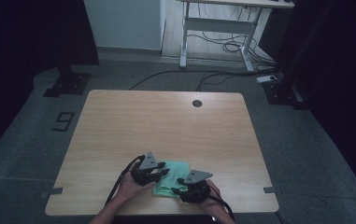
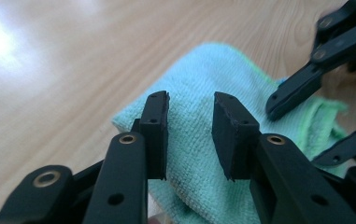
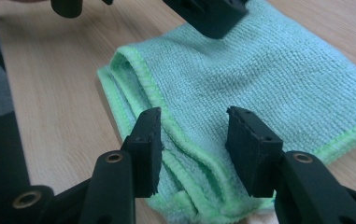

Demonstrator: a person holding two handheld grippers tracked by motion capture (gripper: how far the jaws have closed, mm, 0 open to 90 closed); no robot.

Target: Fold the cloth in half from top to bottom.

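Green microfibre cloth (image 1: 172, 179), folded, lies low and centre in the high view near the table's (image 1: 166, 126) front edge, between the two tools. The left gripper (image 2: 190, 128) hangs over its upper-left corner and the right gripper (image 3: 193, 144) over its lower-right folded hem. Both have jaws apart, pinching nothing, and both are about equally near.

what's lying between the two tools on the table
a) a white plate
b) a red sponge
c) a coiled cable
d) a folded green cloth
d: a folded green cloth lies on the wooden table between the left tool and the right tool, its layered hemmed edges plain in the right gripper view.
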